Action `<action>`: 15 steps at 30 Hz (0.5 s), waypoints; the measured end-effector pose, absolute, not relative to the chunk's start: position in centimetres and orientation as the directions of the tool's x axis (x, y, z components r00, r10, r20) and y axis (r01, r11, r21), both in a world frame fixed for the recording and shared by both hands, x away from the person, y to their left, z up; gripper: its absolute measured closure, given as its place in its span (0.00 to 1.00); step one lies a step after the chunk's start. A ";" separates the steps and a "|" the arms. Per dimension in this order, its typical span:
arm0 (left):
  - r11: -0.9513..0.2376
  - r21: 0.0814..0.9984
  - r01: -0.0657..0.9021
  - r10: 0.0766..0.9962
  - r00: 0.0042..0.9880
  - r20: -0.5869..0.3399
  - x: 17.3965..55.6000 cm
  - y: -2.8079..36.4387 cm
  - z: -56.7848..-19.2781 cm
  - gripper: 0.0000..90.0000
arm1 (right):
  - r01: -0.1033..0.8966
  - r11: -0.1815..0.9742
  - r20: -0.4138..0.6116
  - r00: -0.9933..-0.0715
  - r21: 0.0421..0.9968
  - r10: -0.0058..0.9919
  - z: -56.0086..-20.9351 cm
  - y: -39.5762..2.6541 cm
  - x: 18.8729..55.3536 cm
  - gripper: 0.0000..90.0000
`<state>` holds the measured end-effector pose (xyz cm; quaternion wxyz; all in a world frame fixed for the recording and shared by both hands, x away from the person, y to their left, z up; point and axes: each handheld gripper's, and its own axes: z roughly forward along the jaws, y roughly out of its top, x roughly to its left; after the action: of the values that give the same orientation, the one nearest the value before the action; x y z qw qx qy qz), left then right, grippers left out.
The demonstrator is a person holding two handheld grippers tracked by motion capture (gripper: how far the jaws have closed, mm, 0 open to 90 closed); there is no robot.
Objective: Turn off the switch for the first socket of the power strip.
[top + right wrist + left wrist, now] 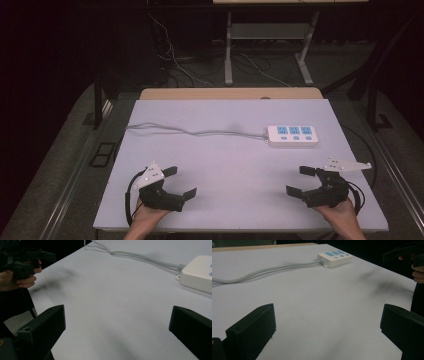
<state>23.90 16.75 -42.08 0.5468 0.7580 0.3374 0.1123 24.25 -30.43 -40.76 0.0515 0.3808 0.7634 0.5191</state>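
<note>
Overhead, from the high view, a white rectangular power strip with three blue socket panels (pixel 293 135) lay on the far right part of the pale grey tabletop (pixel 230 165), its grey cable (pixel 195 131) running left across the far half of the surface. The black two-jaw left gripper (pixel 181 182) sat at the near left, held in a hand (pixel 146 215), its jaws spread apart and clasping nothing. The black two-jaw right gripper (pixel 299 180) sat at the near right in the other hand (pixel 341 214), likewise spread and empty. The strip lay well apart from both, farther up the table, nearer the right gripper's side.

From the left gripper view, the left gripper (pixel 327 322) showed its two jaws wide apart over bare tabletop (pixel 319 305). The power strip (pixel 334 258) lay far ahead and a little right, with the cable (pixel 267 271) trailing off left. The right gripper (pixel 405 253) appeared at the upper right edge.

From the right gripper view, the right gripper (pixel 117 322) had its jaws wide apart over bare tabletop (pixel 112 297). The power strip (pixel 198 273) lay ahead at the right edge, the cable (pixel 142 257) leading away toward the top. The left gripper (pixel 27 258) and its hand (pixel 15 281) appeared at the upper left.
</note>
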 end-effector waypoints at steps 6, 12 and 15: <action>-0.172 0.905 0.389 0.635 0.746 -0.200 24.0 16.9 -42.1 0.00 | 0.530 0.171 0.320 -0.705 0.831 0.633 -40.8 -30.5 24.2 0.00; -0.178 0.906 0.385 0.633 0.750 -0.194 24.0 16.9 -42.1 0.00 | 0.538 0.163 0.331 -0.701 0.827 0.631 -40.8 -30.6 24.3 0.00; -0.187 0.904 0.384 0.628 0.754 -0.190 24.1 16.9 -42.1 0.00 | 0.545 0.162 0.339 -0.699 0.823 0.630 -40.8 -30.6 24.3 0.00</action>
<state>24.10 16.86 -42.12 0.5445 0.7621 0.3319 0.1123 24.29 -30.61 -40.78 0.0409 0.3857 0.7611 0.5199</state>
